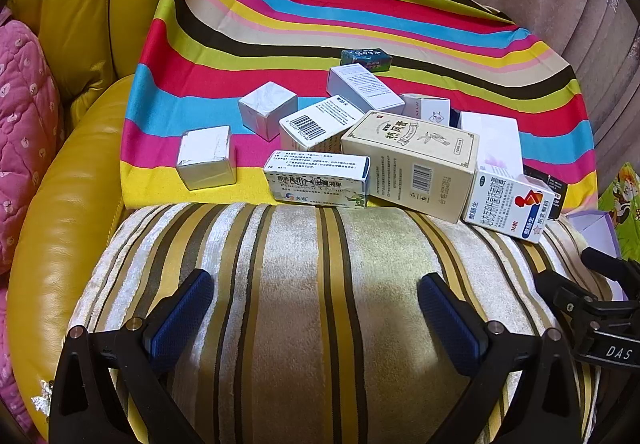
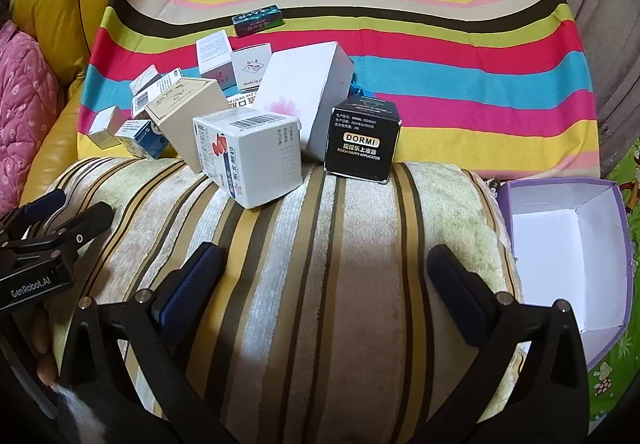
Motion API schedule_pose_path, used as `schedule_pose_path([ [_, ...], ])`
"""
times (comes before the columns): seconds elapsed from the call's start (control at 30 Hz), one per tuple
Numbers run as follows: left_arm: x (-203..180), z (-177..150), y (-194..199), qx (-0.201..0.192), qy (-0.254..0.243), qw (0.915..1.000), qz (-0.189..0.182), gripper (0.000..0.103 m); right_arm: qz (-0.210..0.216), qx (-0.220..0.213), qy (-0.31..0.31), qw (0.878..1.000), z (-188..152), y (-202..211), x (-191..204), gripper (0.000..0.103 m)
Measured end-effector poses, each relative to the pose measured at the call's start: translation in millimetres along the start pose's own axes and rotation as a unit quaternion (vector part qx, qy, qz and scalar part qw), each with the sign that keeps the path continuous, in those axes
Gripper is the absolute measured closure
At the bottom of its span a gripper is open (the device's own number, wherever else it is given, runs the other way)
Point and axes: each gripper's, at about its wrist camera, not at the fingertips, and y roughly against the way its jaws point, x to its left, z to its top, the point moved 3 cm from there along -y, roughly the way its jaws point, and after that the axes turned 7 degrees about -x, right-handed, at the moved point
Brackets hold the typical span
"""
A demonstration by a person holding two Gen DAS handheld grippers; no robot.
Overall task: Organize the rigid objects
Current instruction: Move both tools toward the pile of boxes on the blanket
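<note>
Several small cartons lie in a heap on a rainbow-striped cloth (image 1: 280,4) (image 2: 440,44). Among them are a tall beige box (image 1: 412,164) (image 2: 180,112), a white medicine box with a red logo (image 1: 508,204) (image 2: 248,160), a black DORMI box (image 2: 362,140), two silver cubes (image 1: 206,158) (image 1: 267,109), a long white-and-blue box (image 1: 316,180) and a dark teal box (image 1: 366,58) (image 2: 258,20). My left gripper (image 1: 316,308) is open and empty above a striped cushion (image 1: 304,284), short of the heap. My right gripper (image 2: 324,280) is open and empty, also over the cushion (image 2: 320,244).
An open, empty purple-rimmed box (image 2: 572,248) (image 1: 596,232) sits to the right of the cushion. A yellow leather sofa arm (image 1: 72,204) and a pink quilted cushion (image 1: 24,132) lie left. A green cartoon mat (image 2: 624,172) lies right. Each gripper shows at the other view's edge.
</note>
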Motion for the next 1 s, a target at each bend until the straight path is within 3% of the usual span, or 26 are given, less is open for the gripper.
schedule_pose_path([
  [0.3,2,1,2,0.001,0.006,0.9999,-0.011,0.0,0.022,0.013,0.01,1.0,2,-1,-3,0.0],
  [0.7,10,5,9,-0.003,0.027,0.9984,-0.05,0.0,0.052,-0.01,-0.019,0.998,4,10,-11,0.0],
  [1.0,17,10,10,-0.002,0.04,0.9955,-0.086,0.0,0.111,-0.035,0.008,0.993,24,15,0,0.0],
])
